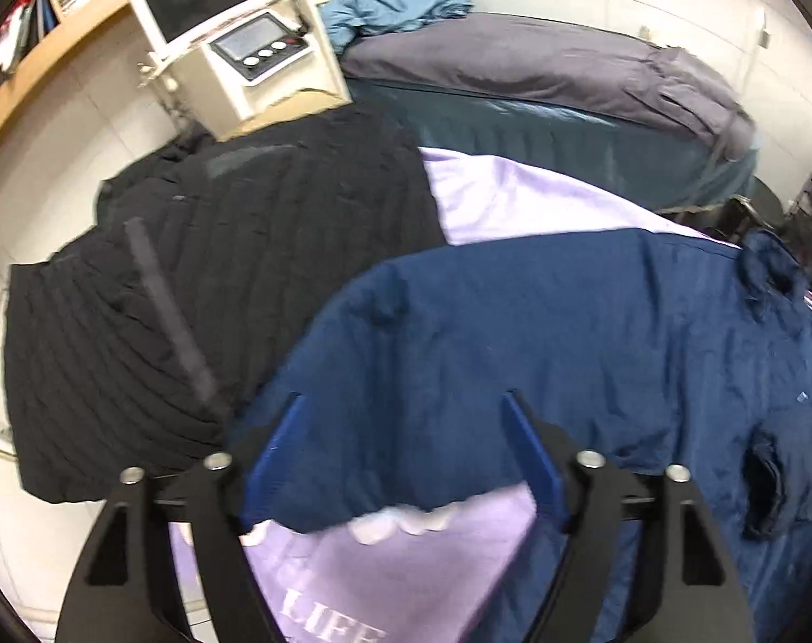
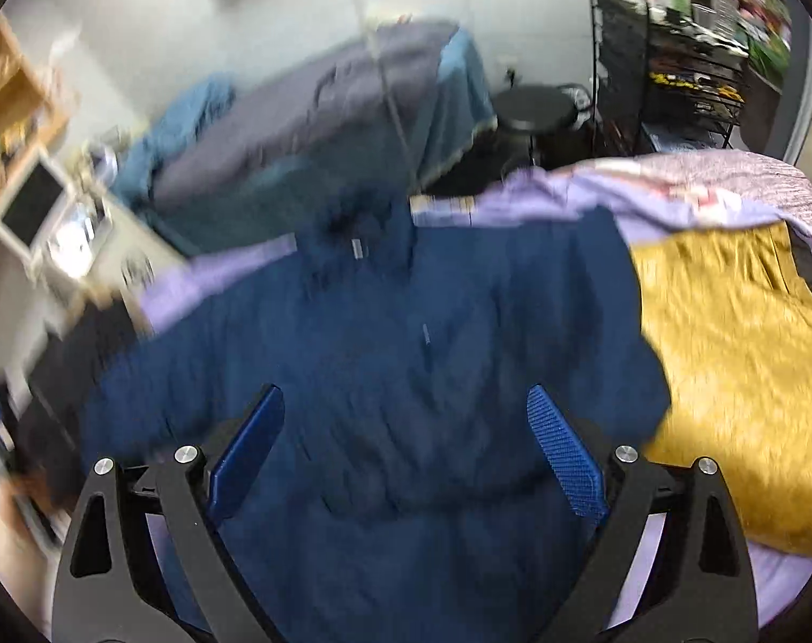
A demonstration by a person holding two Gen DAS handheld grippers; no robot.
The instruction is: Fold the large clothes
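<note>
A large navy blue jacket (image 1: 566,332) lies spread on a lilac sheet (image 1: 508,198); it also fills the middle of the right wrist view (image 2: 384,332). My left gripper (image 1: 403,402) is open and empty, hovering over the jacket's near left edge, with lilac sheet showing below its fingers. My right gripper (image 2: 406,394) is open and empty above the jacket's lower middle. The right wrist view is motion-blurred.
A black quilted jacket (image 1: 218,278) lies left of the navy one. A gold garment (image 2: 738,375) lies to its right. Behind stand a bed with a grey cover (image 1: 540,64), a white device with a screen (image 1: 229,27), a black stool (image 2: 534,107) and wire shelving (image 2: 674,53).
</note>
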